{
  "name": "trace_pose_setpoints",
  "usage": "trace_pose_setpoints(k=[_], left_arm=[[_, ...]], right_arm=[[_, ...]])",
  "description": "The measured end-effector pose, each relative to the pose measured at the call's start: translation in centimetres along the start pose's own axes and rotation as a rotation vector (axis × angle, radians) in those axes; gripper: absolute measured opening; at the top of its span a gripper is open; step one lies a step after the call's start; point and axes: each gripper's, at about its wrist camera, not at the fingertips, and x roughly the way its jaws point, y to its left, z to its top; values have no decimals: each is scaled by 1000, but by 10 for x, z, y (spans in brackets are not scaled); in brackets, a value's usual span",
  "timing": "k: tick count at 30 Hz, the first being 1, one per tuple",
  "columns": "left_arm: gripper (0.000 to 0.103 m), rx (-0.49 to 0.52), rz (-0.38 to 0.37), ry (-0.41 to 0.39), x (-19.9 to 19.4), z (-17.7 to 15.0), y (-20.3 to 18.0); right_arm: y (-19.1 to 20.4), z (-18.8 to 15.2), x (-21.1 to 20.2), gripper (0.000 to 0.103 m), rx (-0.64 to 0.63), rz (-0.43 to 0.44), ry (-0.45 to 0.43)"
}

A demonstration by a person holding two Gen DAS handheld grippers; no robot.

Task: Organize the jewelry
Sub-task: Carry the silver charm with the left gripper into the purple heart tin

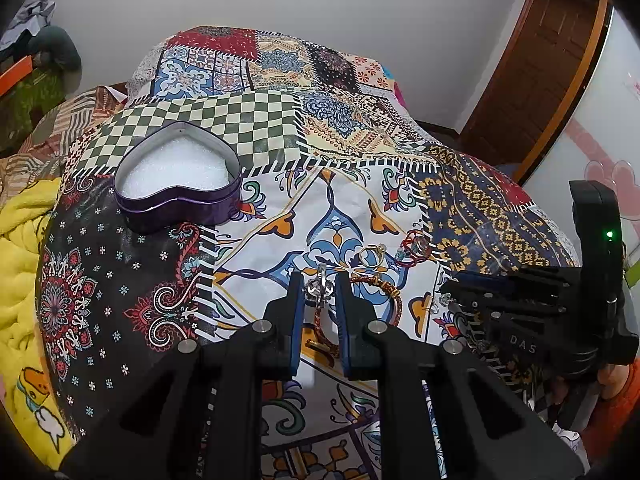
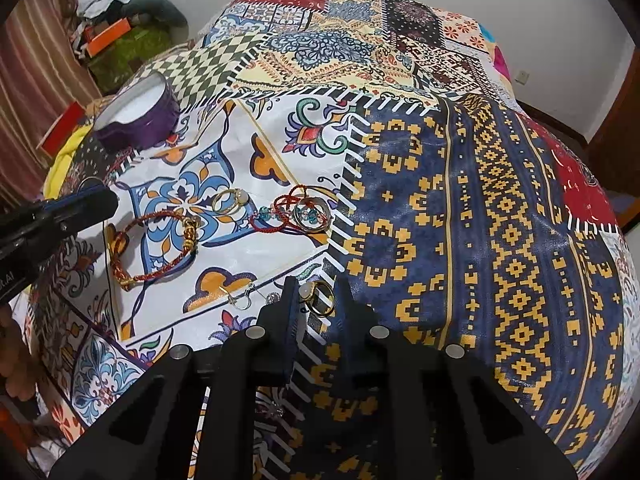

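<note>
L gripper (image 1: 320,292) pinches a small silver crystal ring (image 1: 319,289) between its pads. R gripper (image 2: 318,298) narrowly brackets a gold band ring w/ pale stone (image 2: 320,298); contact unclear. Both likely light, stiff, slippery: grip across the band.

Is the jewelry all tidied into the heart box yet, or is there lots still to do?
Nothing is in the purple heart box yet; only its white foam shows. The left tool has a silver ring between its fingers, and the right tool has a gold ring. Whether either grips yet is unclear. Still on the quilt: a braided red bracelet, another gold ring, a red cord bracelet and small earrings.
</note>
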Motion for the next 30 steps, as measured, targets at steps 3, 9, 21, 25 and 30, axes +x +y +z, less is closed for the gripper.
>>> trace_pose_setpoints(k=[3, 9, 21, 25, 30], left_arm=[[14, 3, 6, -15, -7, 2, -1], [14, 11, 20, -56, -26, 7, -6], [14, 12, 74, -173, -73, 24, 4], [14, 8, 95, -222, -89, 33, 13], [14, -7, 126, -264, -99, 46, 28]], right_arm=[[1, 0, -7, 7, 9, 16, -17], [4, 4, -28, 7, 15, 25, -71], [31, 45, -88, 8, -8, 67, -284], [46, 60, -99, 8, -34, 99, -336], [65, 77, -98, 8, -61, 149, -369]])
